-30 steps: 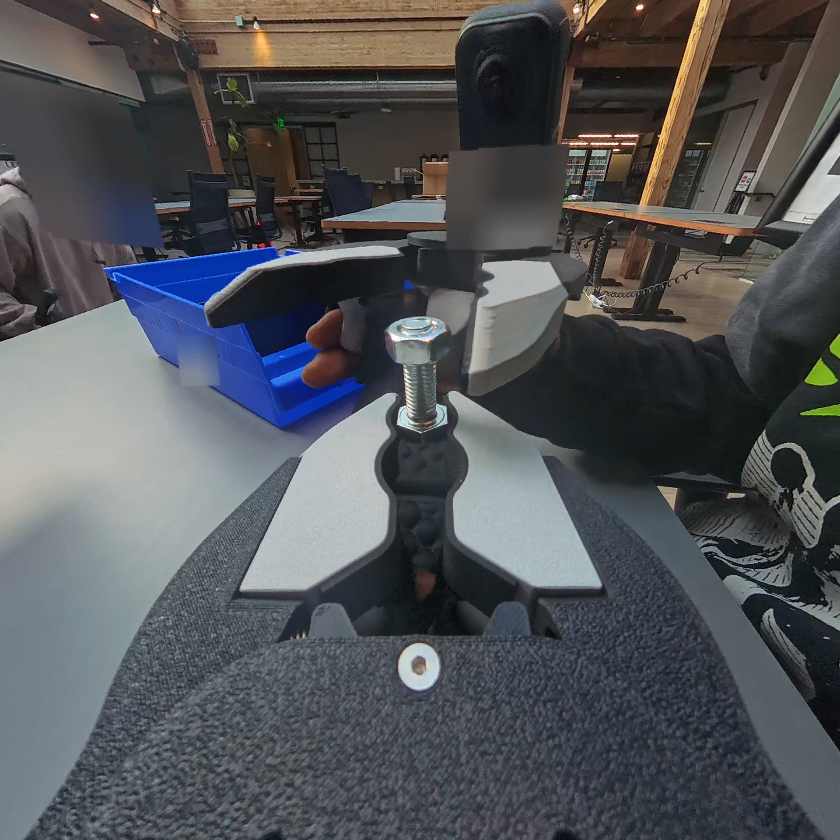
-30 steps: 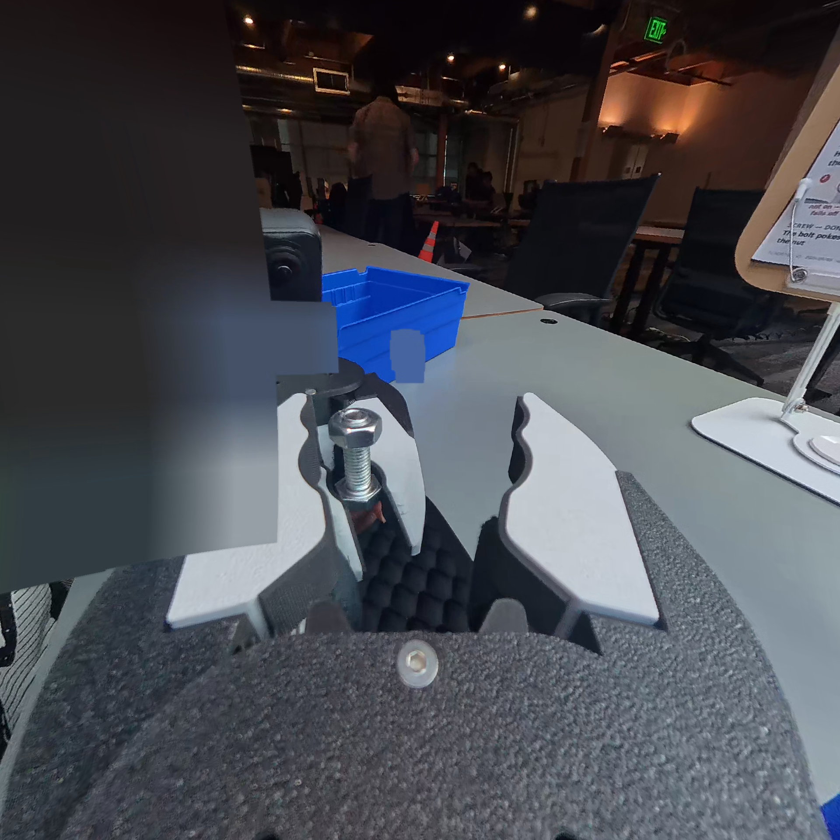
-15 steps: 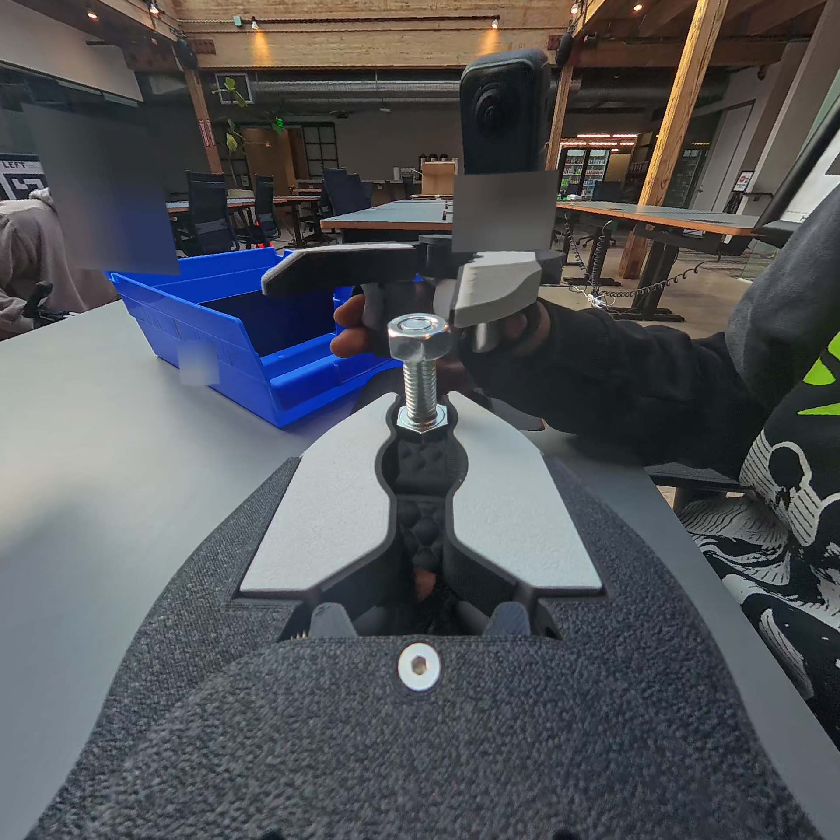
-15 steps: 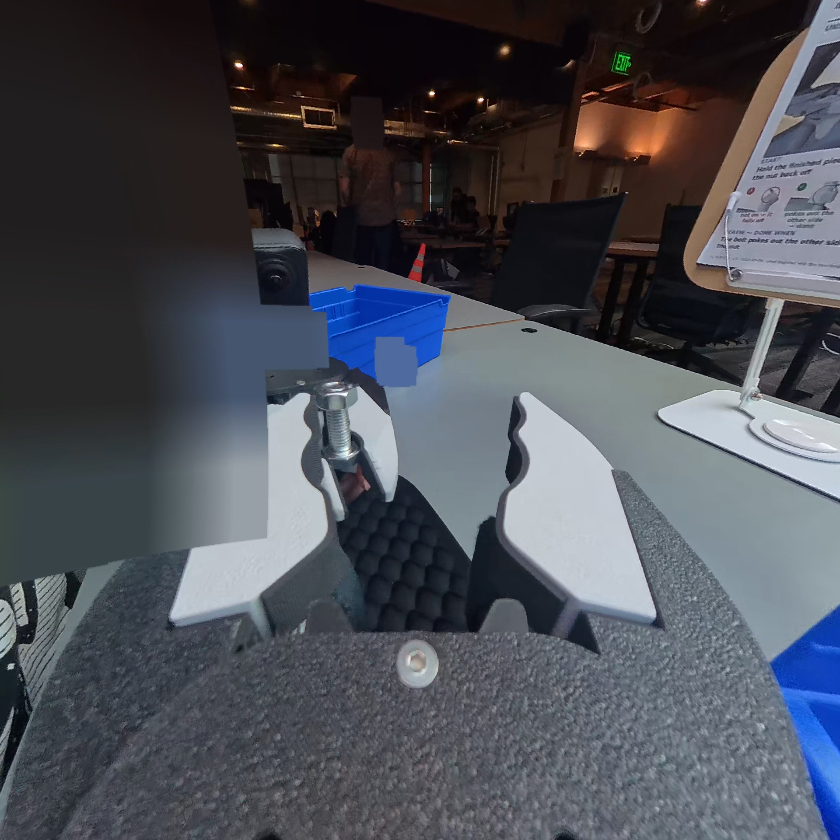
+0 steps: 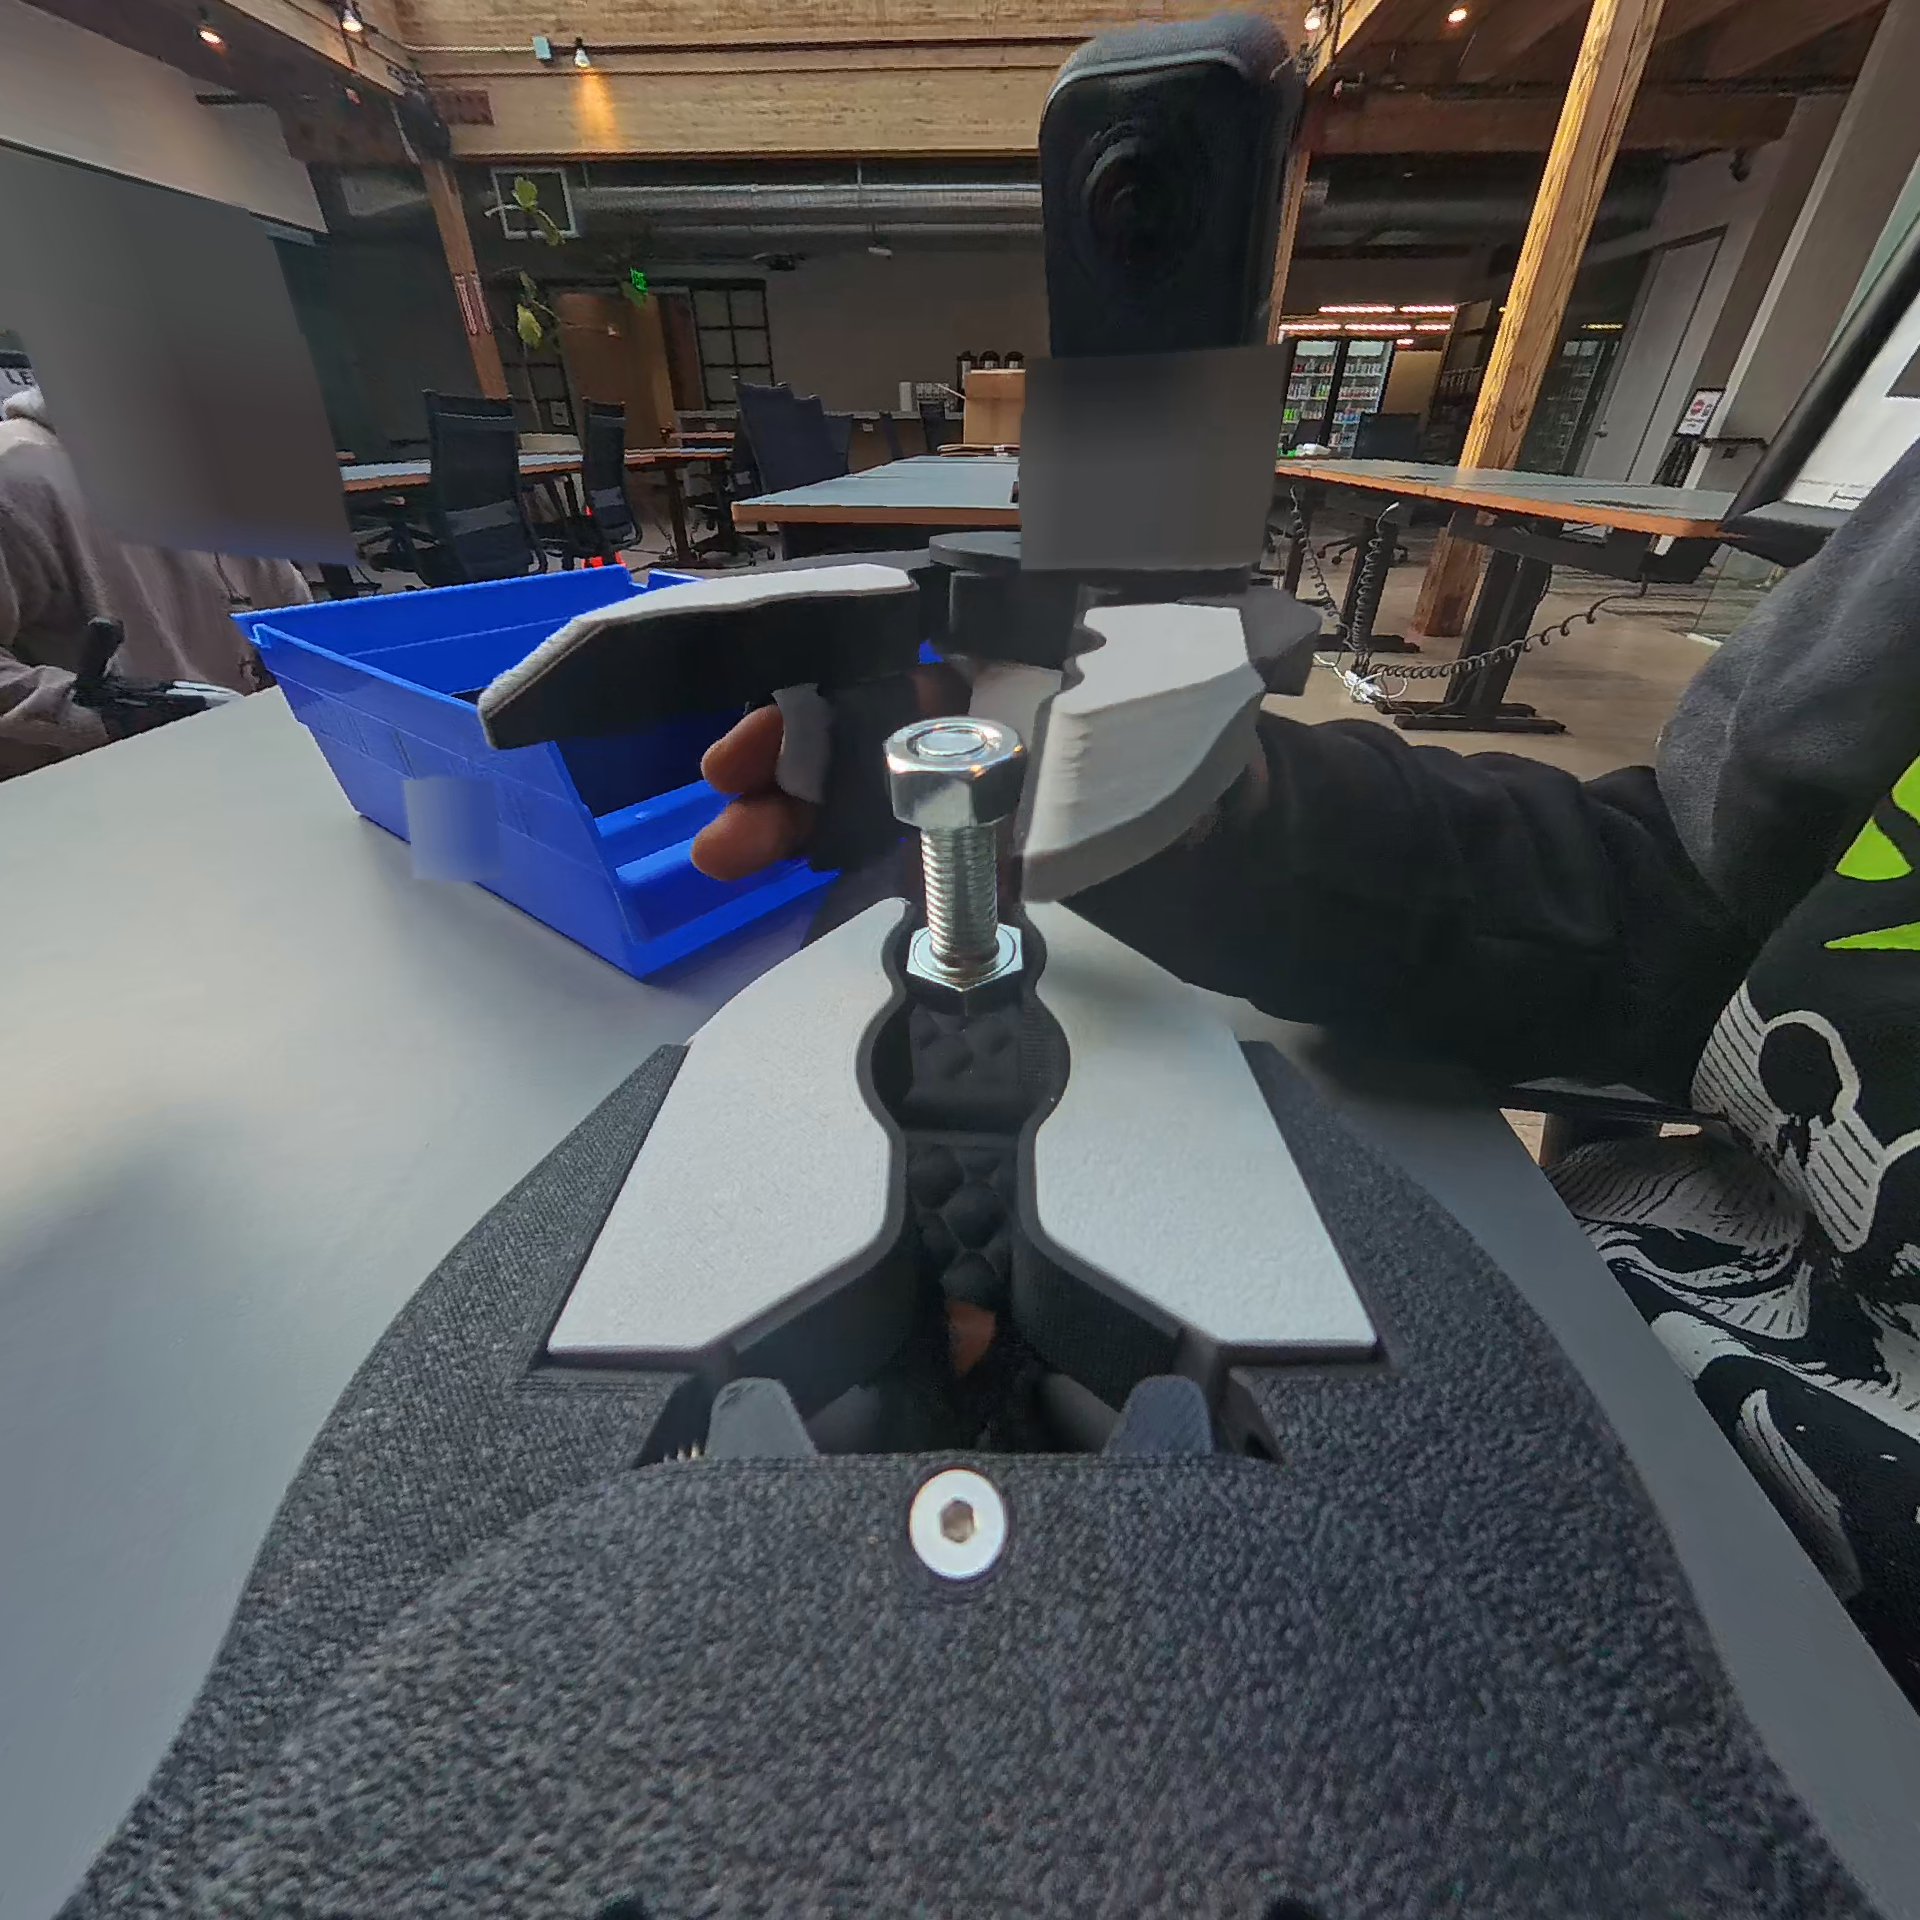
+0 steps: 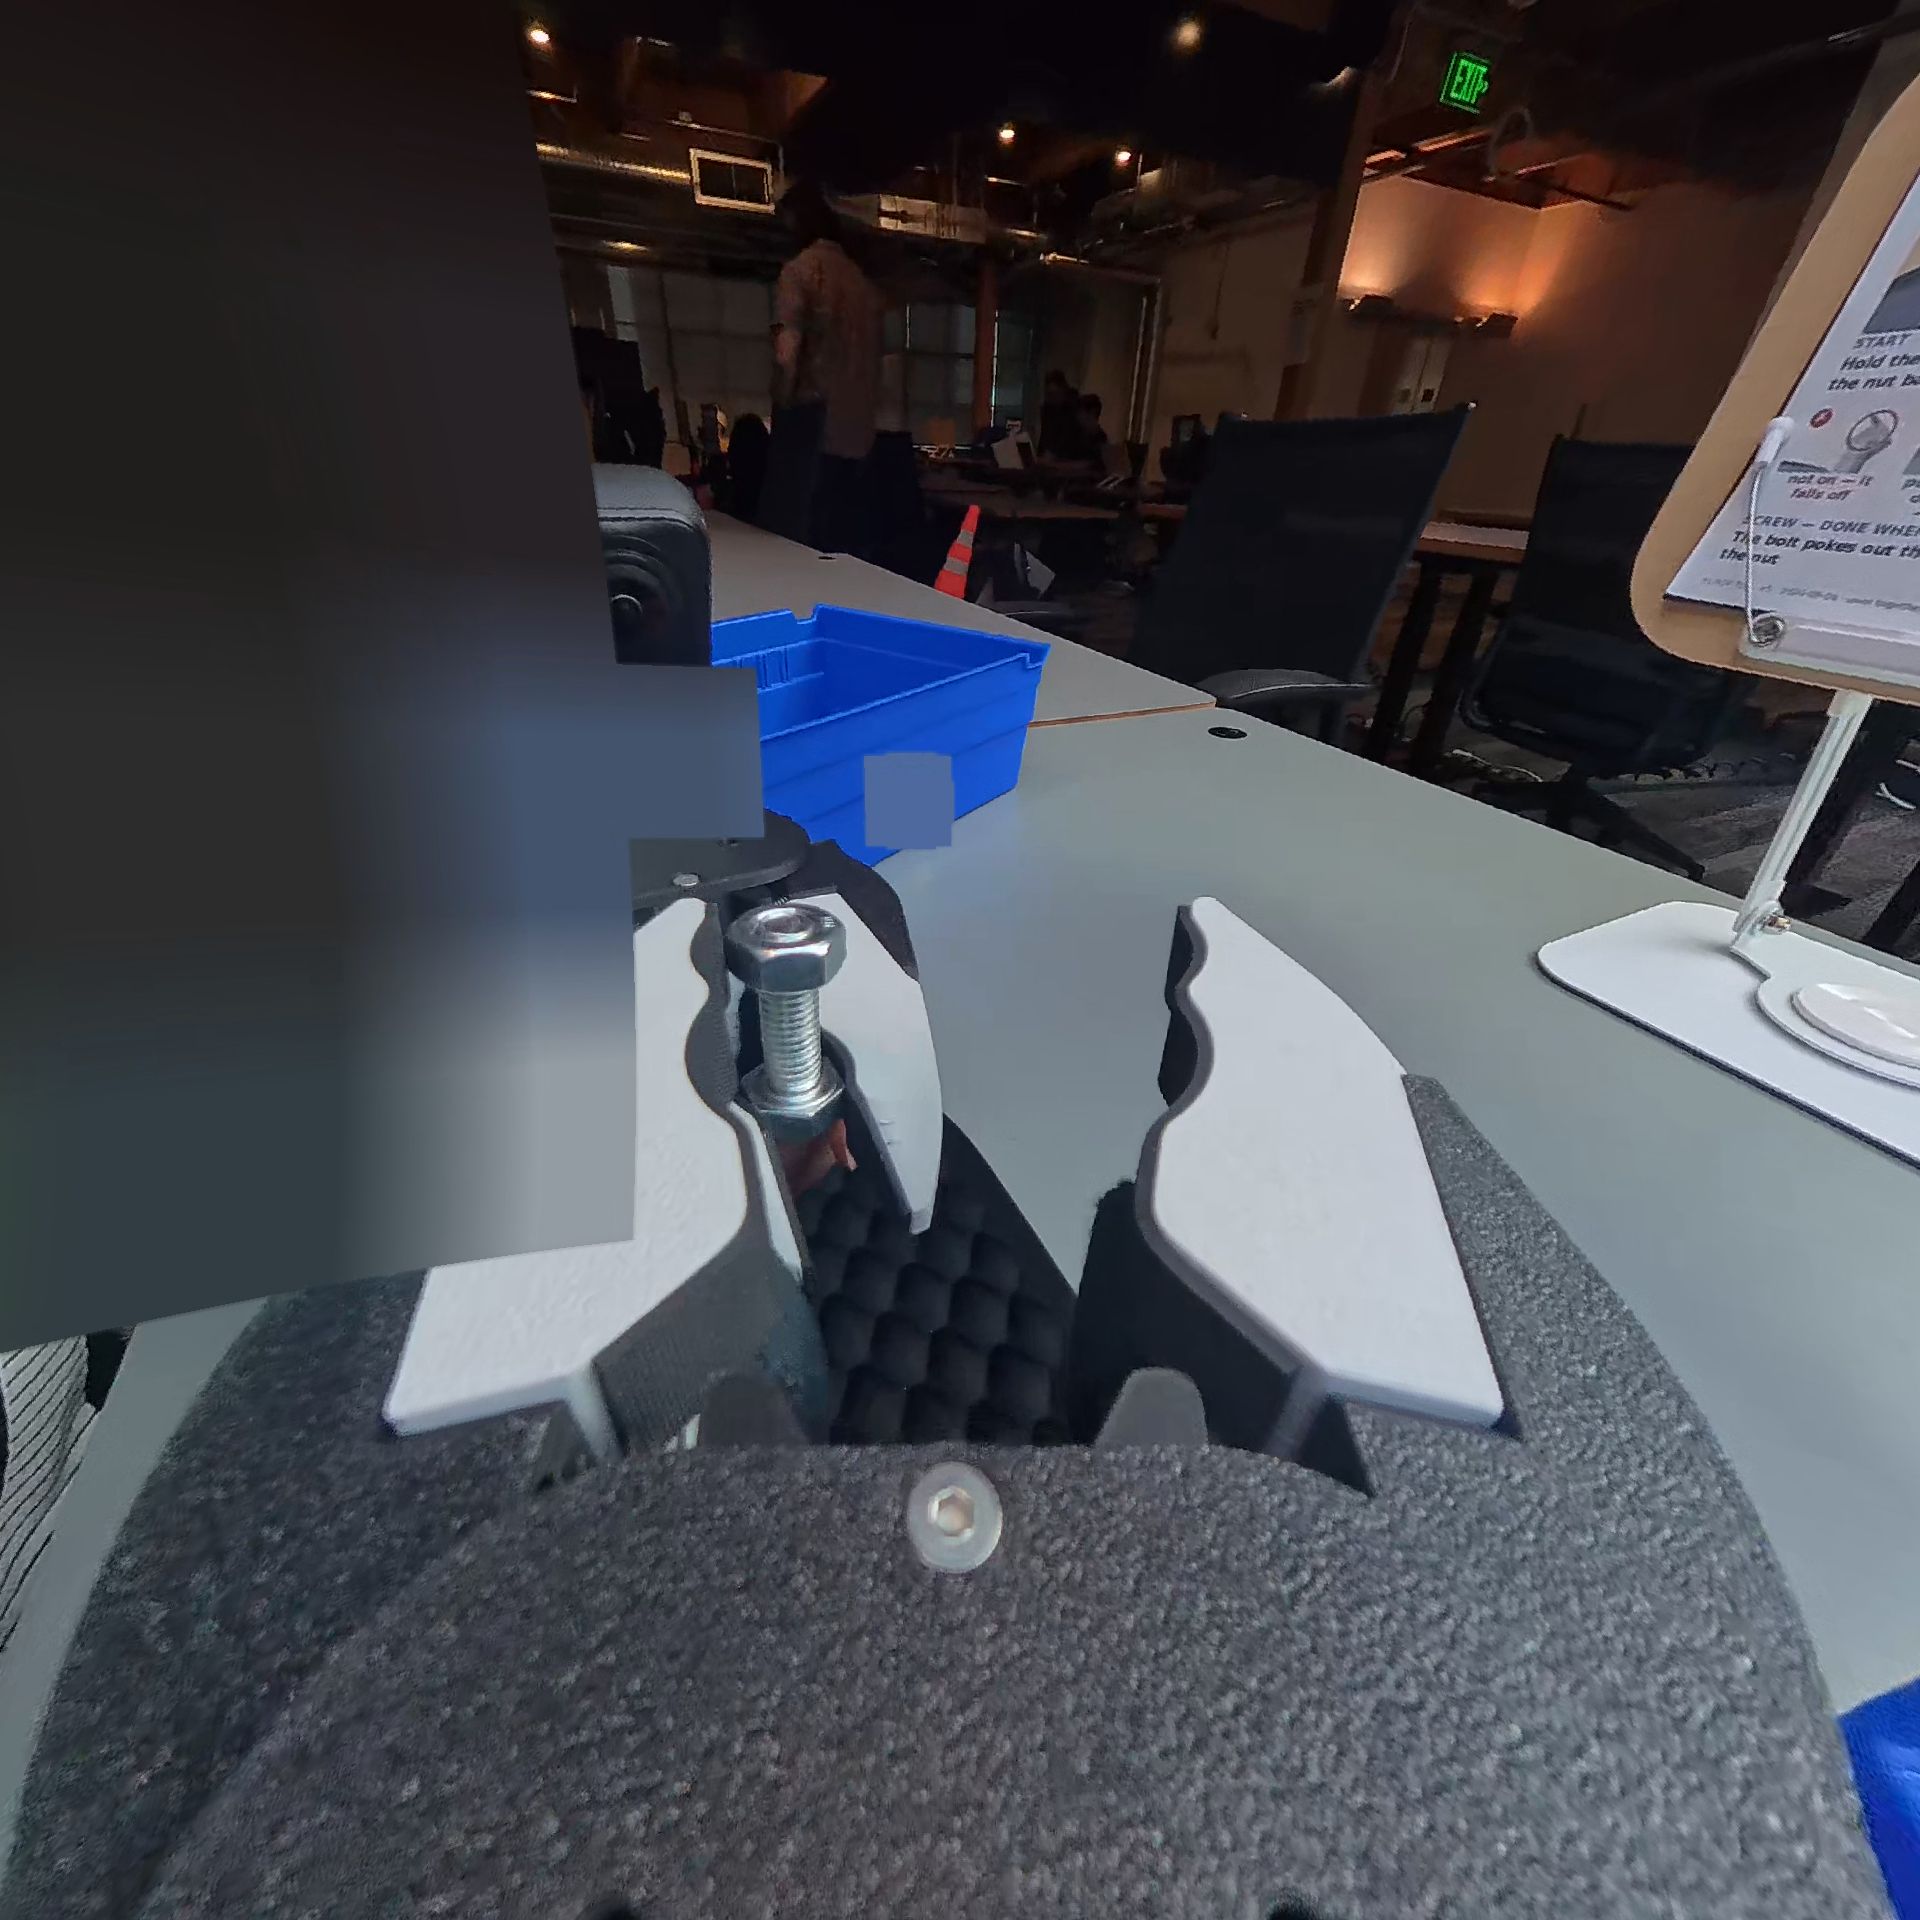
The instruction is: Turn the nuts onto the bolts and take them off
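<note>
Bolt (image 5: 958, 831) and nut (image 5: 964, 961) sit at mid-frame in the left wrist view, the bolt upright with its hex head on top and the nut threaded low on the shank.

Largest in both views is the grey surface (image 5: 208, 1091), filling the left side of the left wrist view and the right half of the right wrist view. A blue bin (image 5: 499, 748) rests on it, at left of centre in the left wrist view and above centre in the right wrist view. At the right edge of the right wrist view a white stand (image 6: 1662, 977) carries a board with a printed sheet.

The left tool (image 5: 961, 987) has its two fingers drawn close together around the nut, gripping it. The right tool (image 6: 966, 1039) is spread wide, holding nothing. In the left wrist view its fingers lie sideways just behind the bolt head; whether one touches the head cannot be told. A hand (image 5: 769, 800) in a black sleeve holds it.
</note>
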Demonstrator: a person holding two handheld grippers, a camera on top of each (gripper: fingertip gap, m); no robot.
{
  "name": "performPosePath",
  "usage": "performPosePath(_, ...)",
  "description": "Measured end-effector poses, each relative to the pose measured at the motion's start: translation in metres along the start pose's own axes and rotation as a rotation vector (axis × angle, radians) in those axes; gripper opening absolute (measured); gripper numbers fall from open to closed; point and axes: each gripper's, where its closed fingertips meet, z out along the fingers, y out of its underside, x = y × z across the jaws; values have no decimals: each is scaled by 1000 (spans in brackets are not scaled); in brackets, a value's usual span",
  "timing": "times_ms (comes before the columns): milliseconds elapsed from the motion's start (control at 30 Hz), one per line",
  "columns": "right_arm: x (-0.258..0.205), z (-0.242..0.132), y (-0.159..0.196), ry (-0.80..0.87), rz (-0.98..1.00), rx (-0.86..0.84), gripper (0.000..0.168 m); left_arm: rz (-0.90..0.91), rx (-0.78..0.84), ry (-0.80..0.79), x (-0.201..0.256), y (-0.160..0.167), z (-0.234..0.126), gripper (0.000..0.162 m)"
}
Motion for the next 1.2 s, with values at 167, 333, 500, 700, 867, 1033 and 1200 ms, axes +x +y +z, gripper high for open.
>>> performPosePath(167, 6, -14, -1, 17, 0, 5, 82, -1, 0, -1, 0, 0, 0, 16)
performPosePath(333, 15, -27, -1, 47, -8, 3, 78, 0, 0, -1, 0, 0, 0, 16)
performPosePath(500, 14, -29, -5, 43, 2, 29, 78, 2, -2, -1, 0, 0, 0, 16)
performPosePath(700, -3, -5, -5, -3, -30, 16, 83, 2, -3, -2, 0, 1, 0, 16)
performPosePath(867, -4, 11, 2, 18, -53, -25, 83, 5, -5, -2, 0, 1, 0, 16)
performPosePath(1033, 1, 0, 0, 28, -44, -13, 82, 5, -5, 1, 1, 1, 0, 16)
performPosePath(1200, 10, -23, -2, 44, -21, 12, 83, 1, -6, -1, 0, 1, 0, 16)
